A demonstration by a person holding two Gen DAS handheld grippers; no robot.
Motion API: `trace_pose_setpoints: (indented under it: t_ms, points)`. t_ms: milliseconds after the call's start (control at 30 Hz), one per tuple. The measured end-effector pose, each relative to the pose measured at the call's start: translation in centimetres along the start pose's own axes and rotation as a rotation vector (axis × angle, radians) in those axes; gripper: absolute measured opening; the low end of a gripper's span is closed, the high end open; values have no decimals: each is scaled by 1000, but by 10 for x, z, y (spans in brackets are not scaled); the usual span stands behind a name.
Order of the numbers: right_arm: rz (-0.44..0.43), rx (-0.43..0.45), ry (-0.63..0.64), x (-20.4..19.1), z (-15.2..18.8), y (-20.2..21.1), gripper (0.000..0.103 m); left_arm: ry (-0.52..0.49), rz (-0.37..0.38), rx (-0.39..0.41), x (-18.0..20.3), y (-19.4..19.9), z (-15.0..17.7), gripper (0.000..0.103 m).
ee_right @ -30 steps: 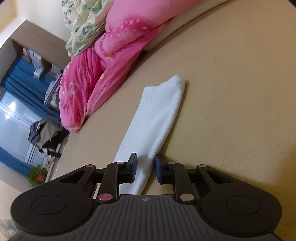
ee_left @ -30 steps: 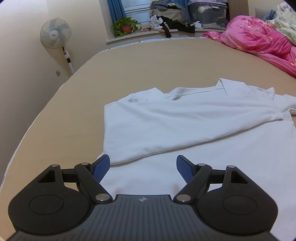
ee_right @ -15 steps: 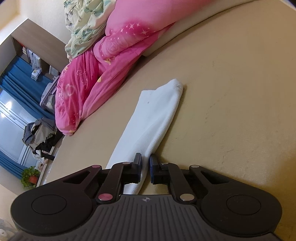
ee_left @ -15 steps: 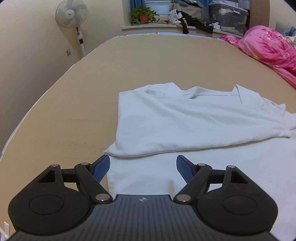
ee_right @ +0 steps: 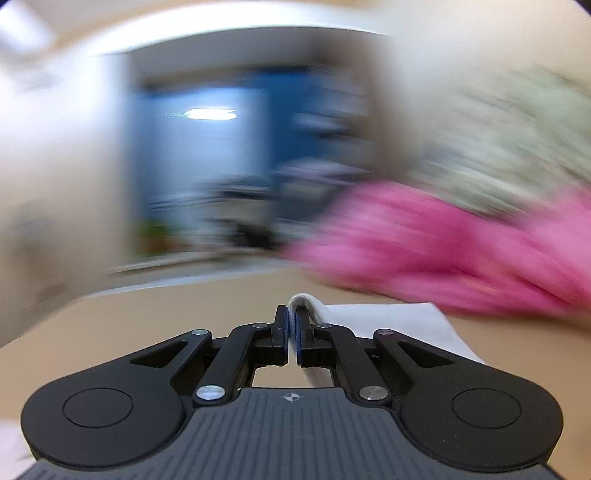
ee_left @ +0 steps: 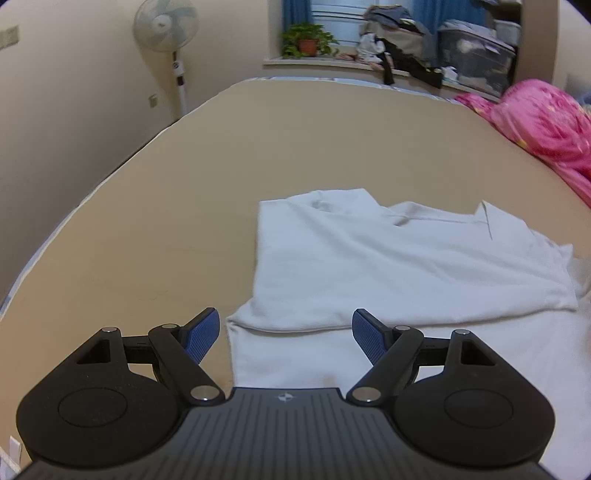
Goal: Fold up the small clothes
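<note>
A white polo shirt (ee_left: 388, 266) lies on the tan bed (ee_left: 147, 240), its left side folded over the body. My left gripper (ee_left: 284, 334) is open and empty, hovering just above the shirt's near left edge. In the right wrist view my right gripper (ee_right: 291, 328) is shut on a fold of the white shirt (ee_right: 399, 321), which trails off to the right. That view is heavily blurred by motion.
A pink quilt (ee_left: 535, 122) lies on the bed's far right and shows as a pink smear in the right wrist view (ee_right: 443, 258). A standing fan (ee_left: 166, 26), a potted plant (ee_left: 306, 40) and piled clothes (ee_left: 399, 44) are by the window.
My right gripper closed on the shirt's sleeve edge and swung fast, lifting it, so its view now faces the window. My left gripper drifted left and stayed open.
</note>
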State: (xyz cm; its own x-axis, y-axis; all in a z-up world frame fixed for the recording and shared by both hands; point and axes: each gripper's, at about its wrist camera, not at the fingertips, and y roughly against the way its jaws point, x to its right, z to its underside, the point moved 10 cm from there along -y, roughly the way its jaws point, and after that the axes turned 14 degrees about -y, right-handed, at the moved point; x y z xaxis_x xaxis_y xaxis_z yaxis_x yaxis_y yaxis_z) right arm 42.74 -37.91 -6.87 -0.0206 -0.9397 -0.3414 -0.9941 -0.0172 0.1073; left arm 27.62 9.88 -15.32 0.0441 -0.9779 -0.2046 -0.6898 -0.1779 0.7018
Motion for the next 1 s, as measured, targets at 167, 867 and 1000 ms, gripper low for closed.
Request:
trace_pose_setpoints:
  t_ms: [167, 867, 1000]
  points:
    - [-417, -429, 72, -202, 154, 57, 9, 109, 6, -27, -31, -1, 2, 83]
    - [100, -610, -222, 0, 137, 81, 35, 462, 374, -135, -38, -81, -10, 48]
    - [153, -691, -353, 22, 160, 53, 35, 490, 371, -150, -38, -100, -6, 47]
